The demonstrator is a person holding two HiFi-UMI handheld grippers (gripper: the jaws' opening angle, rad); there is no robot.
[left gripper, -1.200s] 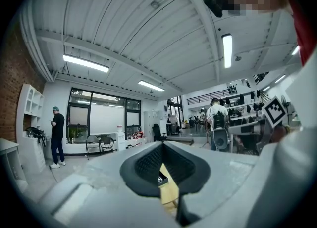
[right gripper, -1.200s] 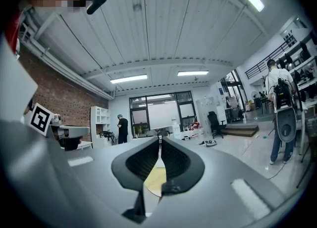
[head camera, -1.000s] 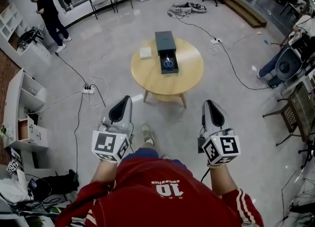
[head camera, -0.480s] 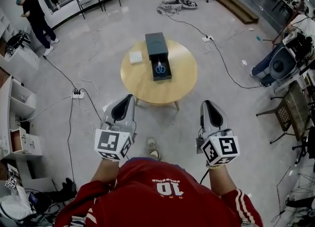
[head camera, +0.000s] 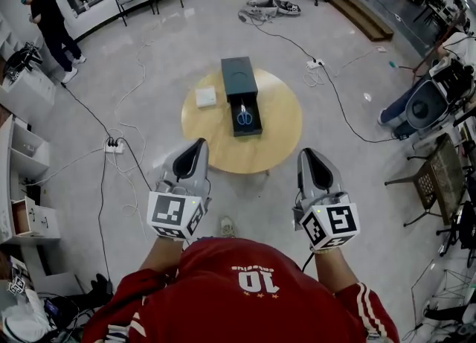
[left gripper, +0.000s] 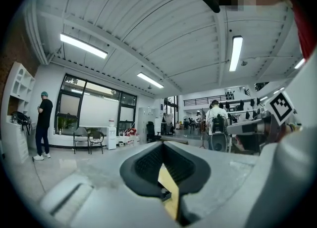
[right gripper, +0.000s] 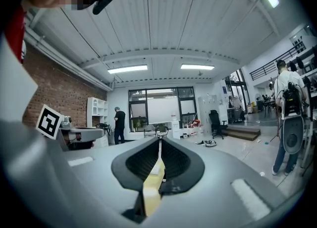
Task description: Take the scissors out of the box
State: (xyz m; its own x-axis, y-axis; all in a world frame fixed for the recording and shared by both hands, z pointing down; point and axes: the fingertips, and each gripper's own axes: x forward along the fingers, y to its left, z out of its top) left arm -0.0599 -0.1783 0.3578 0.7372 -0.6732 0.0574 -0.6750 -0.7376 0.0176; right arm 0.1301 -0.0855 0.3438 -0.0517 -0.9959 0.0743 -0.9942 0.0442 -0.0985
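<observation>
In the head view a round wooden worktop [head camera: 275,129] stands ahead on the floor. A dark box [head camera: 238,81] sits at its middle, with its drawer pulled out toward the near side. The scissors [head camera: 244,117] lie in that drawer and their blue handle loops show; the blades are too small to make out. A white pad [head camera: 205,97] lies just left of the box. The left hand-held gripper [head camera: 198,145] and the right hand-held gripper [head camera: 306,153] are held level at the near edge of the worktop, well apart from the box.

In the left gripper view the jaws are clenched together with nothing between them, and only the room lies beyond.

In the right gripper view the jaws are likewise pressed together and empty.

The scissors are probably light and stiff, with smooth blades that could slip. The better hold is likely across the handle loops or at the pivot, lifting straight up out of the drawer. The jaws must part first.
</observation>
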